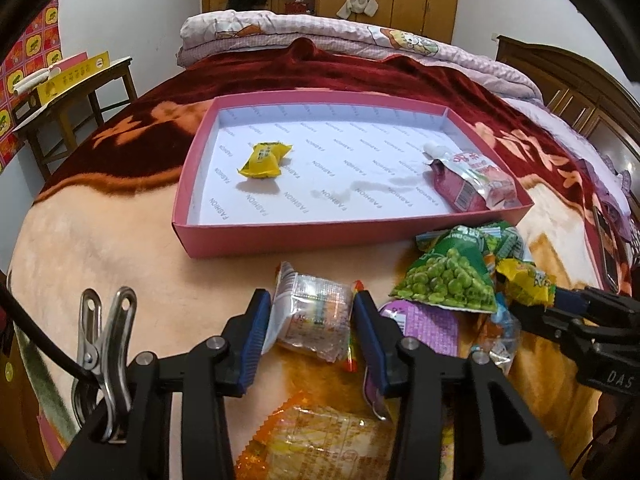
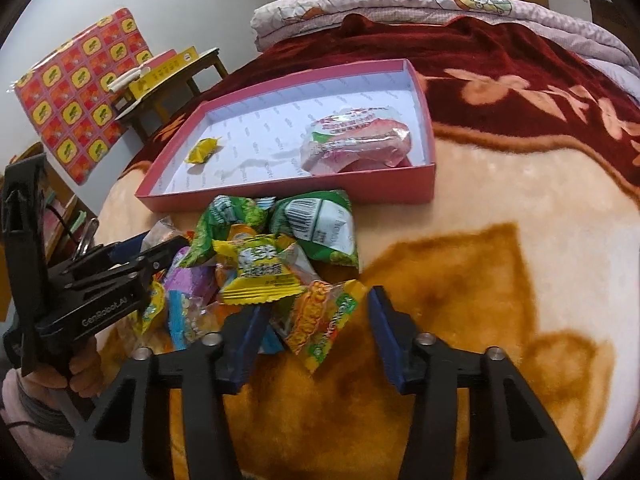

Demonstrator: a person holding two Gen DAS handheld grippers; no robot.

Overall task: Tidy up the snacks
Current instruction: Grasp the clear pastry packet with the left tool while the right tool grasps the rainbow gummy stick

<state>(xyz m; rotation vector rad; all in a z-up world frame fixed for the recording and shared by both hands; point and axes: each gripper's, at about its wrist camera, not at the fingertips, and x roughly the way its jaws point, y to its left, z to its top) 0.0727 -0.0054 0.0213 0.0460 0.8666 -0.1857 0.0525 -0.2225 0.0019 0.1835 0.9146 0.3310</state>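
Observation:
A pink shallow box (image 1: 320, 236) (image 2: 380, 192) lies on the blanket, holding a yellow candy (image 1: 264, 160) (image 2: 204, 150) and a pink spouted pouch (image 1: 472, 180) (image 2: 356, 140). In front of it is a heap of snacks, among them a green pea bag (image 1: 448, 280) (image 2: 320, 228) and a yellow packet (image 2: 260, 272). My left gripper (image 1: 313, 312) (image 2: 160, 252) is shut on a clear-wrapped snack packet (image 1: 312, 312) at the heap's left edge. My right gripper (image 2: 316, 302) (image 1: 560, 300) is closed around an orange-and-green snack packet (image 2: 320, 320), which fills the gap between the pads.
A purple packet (image 1: 428, 324) and an orange wrapped packet (image 1: 320, 440) lie close under the left gripper. A wooden table (image 1: 80, 92) stands left of the bed. A folded quilt (image 1: 320, 32) is behind the box. A hand (image 2: 80, 368) holds the left gripper.

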